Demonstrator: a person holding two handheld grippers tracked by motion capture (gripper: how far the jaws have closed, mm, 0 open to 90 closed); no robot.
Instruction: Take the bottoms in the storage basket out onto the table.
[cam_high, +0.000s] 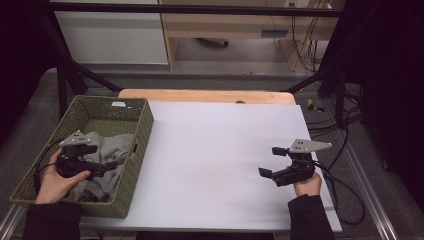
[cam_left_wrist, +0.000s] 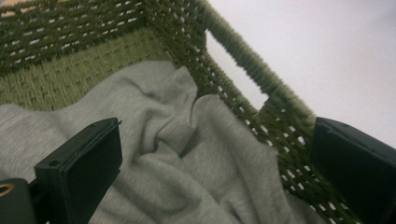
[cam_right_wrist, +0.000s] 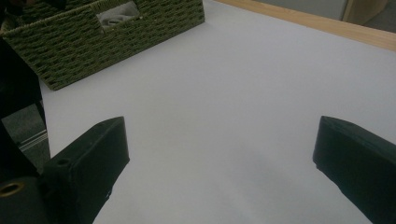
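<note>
A green woven basket (cam_high: 145, 131) stands at the table's left end, and a crumpled grey cloth (cam_high: 109, 150) lies inside it. A hand holds my left gripper (cam_high: 114, 161) down in the basket, just over the cloth. In the left gripper view the left gripper (cam_left_wrist: 215, 163) is open. Grey cloth (cam_left_wrist: 187, 168) lies between its jaws, with the basket wall and its handle hole (cam_left_wrist: 261, 77) just beyond. My right gripper (cam_high: 272, 161) hovers open over the bare white tabletop (cam_high: 215, 150) at the right, pointing left. Nothing lies between the jaws of the right gripper (cam_right_wrist: 219, 158).
The basket (cam_right_wrist: 93, 42) lies far across the white surface in the right gripper view. A wooden strip (cam_high: 207, 95) runs along the table's far edge. Black frame posts (cam_high: 62, 85) stand at the far left and right, and cables (cam_high: 345, 165) trail off the right side.
</note>
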